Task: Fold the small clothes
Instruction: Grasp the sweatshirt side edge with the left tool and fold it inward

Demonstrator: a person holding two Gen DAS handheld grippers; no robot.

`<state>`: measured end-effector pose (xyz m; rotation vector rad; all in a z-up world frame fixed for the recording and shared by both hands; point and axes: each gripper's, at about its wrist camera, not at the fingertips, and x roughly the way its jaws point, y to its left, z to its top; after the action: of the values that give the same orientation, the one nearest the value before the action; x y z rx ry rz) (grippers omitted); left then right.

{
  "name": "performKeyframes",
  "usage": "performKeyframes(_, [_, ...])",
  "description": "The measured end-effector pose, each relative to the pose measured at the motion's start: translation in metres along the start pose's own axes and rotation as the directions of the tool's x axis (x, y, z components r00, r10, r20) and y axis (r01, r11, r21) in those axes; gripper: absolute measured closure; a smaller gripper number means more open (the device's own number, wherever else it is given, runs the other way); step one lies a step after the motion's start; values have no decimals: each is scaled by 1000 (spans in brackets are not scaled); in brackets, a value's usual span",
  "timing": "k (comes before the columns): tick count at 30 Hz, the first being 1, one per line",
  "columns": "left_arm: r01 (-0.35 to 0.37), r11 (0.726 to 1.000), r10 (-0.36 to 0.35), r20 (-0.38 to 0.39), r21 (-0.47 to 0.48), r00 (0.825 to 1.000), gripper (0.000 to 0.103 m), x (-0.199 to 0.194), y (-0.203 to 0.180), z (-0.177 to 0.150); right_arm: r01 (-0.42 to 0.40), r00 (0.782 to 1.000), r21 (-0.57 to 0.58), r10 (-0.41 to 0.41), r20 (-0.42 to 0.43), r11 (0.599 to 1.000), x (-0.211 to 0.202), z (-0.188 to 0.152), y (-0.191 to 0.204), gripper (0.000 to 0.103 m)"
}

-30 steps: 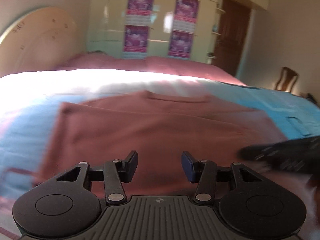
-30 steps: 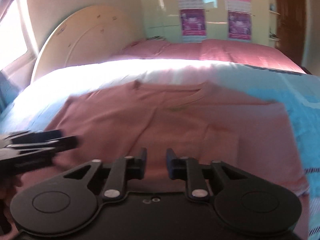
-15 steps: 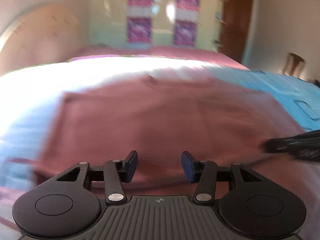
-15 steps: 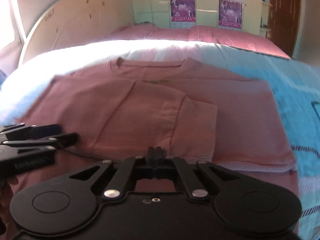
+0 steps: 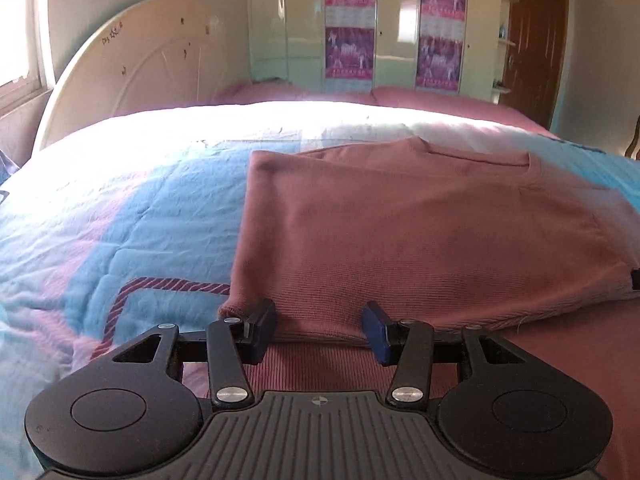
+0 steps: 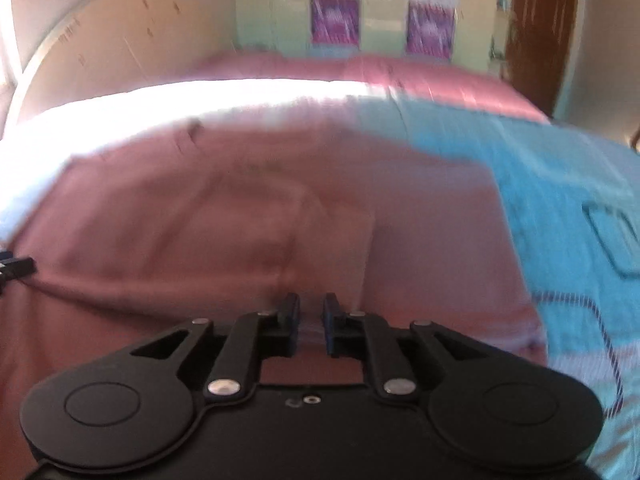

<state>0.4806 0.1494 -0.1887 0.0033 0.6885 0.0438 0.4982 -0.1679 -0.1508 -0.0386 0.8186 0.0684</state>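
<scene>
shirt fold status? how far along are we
Done: both sides of the pink shirt look folded inward, a sleeve lying across the front. In hand: the left claw sits open at the flap's near left corner, gripping nothing; the right claw, whose jaws have just been opening, shows a narrow gap with nothing clearly pinched. Left: likely folding the bottom up toward the collar.
</scene>
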Motion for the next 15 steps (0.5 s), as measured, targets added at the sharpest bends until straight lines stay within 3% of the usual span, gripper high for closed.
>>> performKeyframes(15, [24, 999, -23, -20, 28, 1000, 54, 0, -1, 4, 28, 1000, 49, -29, 12, 998, -2, -1, 1, 92])
